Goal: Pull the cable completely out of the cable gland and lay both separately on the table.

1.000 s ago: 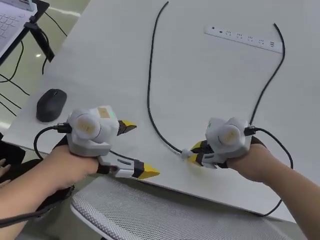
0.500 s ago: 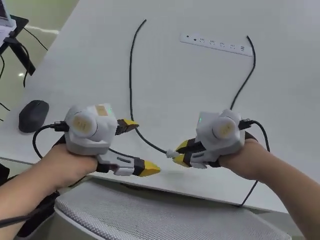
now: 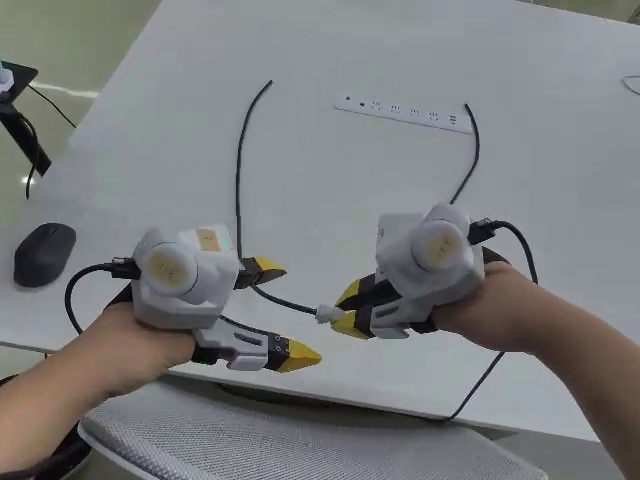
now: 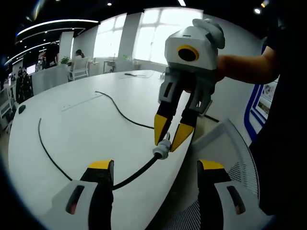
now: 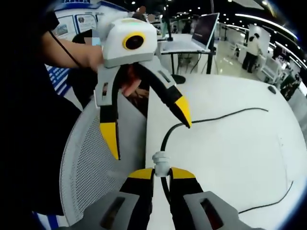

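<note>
A black cable (image 3: 240, 170) lies in a long curve on the white table (image 3: 560, 200). Its near end carries a small white cable gland (image 3: 327, 314). My right gripper (image 3: 342, 310) is shut on the gland at the table's front edge. In the right gripper view the gland (image 5: 160, 162) sticks up between the closed yellow tips of the right gripper (image 5: 162, 175). My left gripper (image 3: 285, 311) is open just left of the gland, its jaws spread to either side of the cable. From the left gripper (image 4: 156, 165), the gland (image 4: 162, 149) hangs from the right gripper (image 4: 171, 136).
A white power strip (image 3: 405, 112) lies at the back of the table, and a second black cable (image 3: 465, 165) runs from it toward me. A dark mouse (image 3: 43, 254) sits at the left edge. A grey mesh chair (image 3: 250, 445) is below the front edge.
The head camera has shifted. The right gripper has carried the gland left toward the open left gripper, so the two are closer together. Both jaw states are unchanged.
</note>
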A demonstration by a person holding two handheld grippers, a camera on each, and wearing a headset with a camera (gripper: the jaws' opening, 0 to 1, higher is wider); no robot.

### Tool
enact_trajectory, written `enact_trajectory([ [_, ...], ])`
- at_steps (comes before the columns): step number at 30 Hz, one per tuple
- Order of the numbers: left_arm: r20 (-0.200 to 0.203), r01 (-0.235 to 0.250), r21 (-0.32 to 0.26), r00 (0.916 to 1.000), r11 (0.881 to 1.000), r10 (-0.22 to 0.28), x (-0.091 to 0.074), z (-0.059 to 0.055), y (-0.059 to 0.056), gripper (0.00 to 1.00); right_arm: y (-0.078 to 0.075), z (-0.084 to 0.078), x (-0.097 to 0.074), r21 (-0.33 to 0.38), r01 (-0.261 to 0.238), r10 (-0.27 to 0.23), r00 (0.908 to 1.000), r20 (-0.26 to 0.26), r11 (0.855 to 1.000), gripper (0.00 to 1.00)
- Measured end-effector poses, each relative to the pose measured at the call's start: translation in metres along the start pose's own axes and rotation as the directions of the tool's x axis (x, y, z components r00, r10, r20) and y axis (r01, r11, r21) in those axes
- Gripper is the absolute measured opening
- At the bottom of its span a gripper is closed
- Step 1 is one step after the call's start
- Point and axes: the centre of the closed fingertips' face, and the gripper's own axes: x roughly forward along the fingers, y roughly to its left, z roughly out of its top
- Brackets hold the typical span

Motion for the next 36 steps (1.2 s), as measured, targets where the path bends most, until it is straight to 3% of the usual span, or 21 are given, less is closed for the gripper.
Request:
enact_trajectory([
  [6,0.037,0.02,0.021,0.9991,1.0,-0.021,0.001,0.014,-0.004,0.63,0.002,0.01,-0.018,-0.048,-0.02,0.02,0.9998,0.006,0.999,0.06],
  [11,0.083,0.054,0.015,0.995,0.998,-0.055,0.001,0.026,-0.006,0.54,0.004,0.01,-0.022,-0.086,-0.038,0.038,0.9993,-0.002,0.996,0.06],
  [27,0.119,0.118,-0.024,0.9863,0.993,-0.114,0.009,0.036,-0.005,0.34,0.002,0.01,-0.028,-0.123,-0.048,0.054,0.9975,0.045,0.991,0.06],
  [36,0.12,0.184,-0.002,0.9759,0.983,-0.182,0.013,0.039,-0.014,0.21,0.001,0.008,-0.028,-0.134,-0.054,0.062,0.9966,0.055,0.99,0.06],
])
